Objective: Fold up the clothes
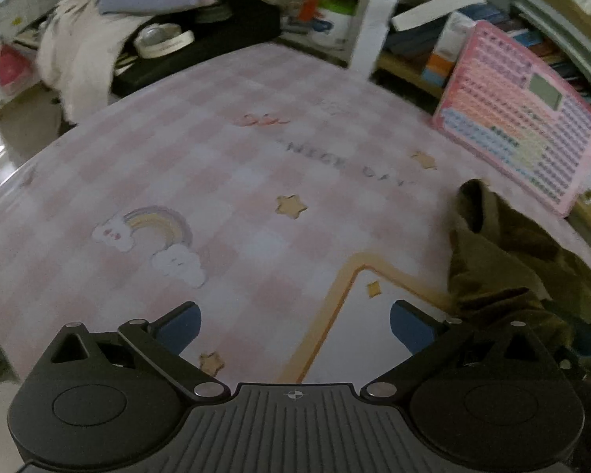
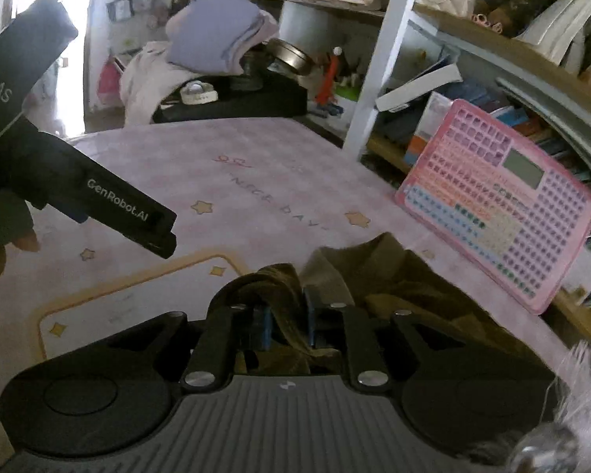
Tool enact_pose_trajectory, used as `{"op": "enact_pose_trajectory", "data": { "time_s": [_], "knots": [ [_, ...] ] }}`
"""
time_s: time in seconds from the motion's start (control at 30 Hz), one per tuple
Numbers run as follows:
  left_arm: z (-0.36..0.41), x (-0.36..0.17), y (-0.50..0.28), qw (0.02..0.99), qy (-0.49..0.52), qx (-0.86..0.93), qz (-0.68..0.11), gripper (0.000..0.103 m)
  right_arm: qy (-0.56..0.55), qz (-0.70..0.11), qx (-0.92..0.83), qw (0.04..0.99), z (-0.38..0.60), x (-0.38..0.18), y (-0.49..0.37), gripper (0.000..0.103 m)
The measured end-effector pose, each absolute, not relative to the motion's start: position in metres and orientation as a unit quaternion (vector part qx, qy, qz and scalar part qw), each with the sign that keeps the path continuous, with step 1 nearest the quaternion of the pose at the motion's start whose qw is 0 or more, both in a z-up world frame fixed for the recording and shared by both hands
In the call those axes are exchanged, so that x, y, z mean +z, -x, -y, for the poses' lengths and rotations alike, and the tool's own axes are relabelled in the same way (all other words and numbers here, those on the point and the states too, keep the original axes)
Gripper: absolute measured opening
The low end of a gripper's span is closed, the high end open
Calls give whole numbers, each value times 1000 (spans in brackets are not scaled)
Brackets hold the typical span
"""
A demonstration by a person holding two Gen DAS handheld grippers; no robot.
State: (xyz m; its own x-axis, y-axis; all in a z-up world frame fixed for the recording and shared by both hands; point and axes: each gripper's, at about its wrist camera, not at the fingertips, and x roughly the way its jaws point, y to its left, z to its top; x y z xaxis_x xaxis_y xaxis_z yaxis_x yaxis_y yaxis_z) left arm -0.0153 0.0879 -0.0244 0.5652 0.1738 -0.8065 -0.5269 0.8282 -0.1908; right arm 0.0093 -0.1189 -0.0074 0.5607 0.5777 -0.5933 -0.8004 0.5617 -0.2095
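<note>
An olive-green garment [image 1: 508,260] lies bunched at the right side of the pink checked table mat [image 1: 224,165]. My left gripper [image 1: 295,323] is open and empty, low over the mat, with the garment just to its right. In the right wrist view my right gripper [image 2: 287,321] is shut on a fold of the olive garment [image 2: 398,280], which spreads out to the right of the blue pads. The left gripper's black body [image 2: 110,205] shows at the left of that view.
A pink toy keyboard board [image 1: 528,118] leans against the shelves at the right [image 2: 504,197]. A white post [image 2: 382,59] stands at the table's far edge. Folded lilac clothes [image 2: 212,35] and a black bag [image 2: 236,102] lie beyond the far-left edge.
</note>
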Motion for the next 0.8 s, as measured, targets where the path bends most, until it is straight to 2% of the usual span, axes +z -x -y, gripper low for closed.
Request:
{"op": "enact_pose_trajectory", "data": {
  "time_s": [0.07, 0.1, 0.2, 0.37, 0.47, 0.57, 0.63, 0.67, 0.7, 0.77, 0.8],
  "knots": [
    [-88, -22, 11, 869, 211, 180, -411, 103, 229, -241, 394, 857, 118, -6, -7, 17],
    [-87, -20, 8, 871, 212, 172, -409, 103, 231, -240, 386, 860, 118, -4, -6, 21],
    [-85, -20, -3, 875, 219, 142, -407, 103, 236, -211, 380, 869, 115, -2, 4, 87],
    [-83, -20, -22, 881, 226, 101, -404, 103, 237, -194, 370, 877, 116, 2, 16, 86],
    [-84, -10, -27, 897, 215, 98, -372, 102, 223, -225, 325, 891, 128, -1, 11, 86],
    [-86, 11, -27, 931, 195, 82, -299, 102, 193, -258, 263, 909, 151, -3, 7, 86],
    [-88, 18, -33, 941, 184, 38, -283, 102, 158, -282, 219, 921, 169, -5, 2, 86],
    [-86, 16, -39, 938, 172, 16, -299, 101, 139, -294, 196, 925, 178, -7, 0, 86],
    [-84, 13, -46, 935, 160, -5, -315, 97, 118, -306, 171, 929, 188, -8, -2, 86],
    [-80, 1, -52, 922, 158, 0, -354, 74, 76, -328, 119, 934, 209, -11, -7, 84],
    [-78, -5, -56, 915, 157, 2, -373, 69, 55, -337, 90, 936, 219, -13, -9, 84]
  ]
}}
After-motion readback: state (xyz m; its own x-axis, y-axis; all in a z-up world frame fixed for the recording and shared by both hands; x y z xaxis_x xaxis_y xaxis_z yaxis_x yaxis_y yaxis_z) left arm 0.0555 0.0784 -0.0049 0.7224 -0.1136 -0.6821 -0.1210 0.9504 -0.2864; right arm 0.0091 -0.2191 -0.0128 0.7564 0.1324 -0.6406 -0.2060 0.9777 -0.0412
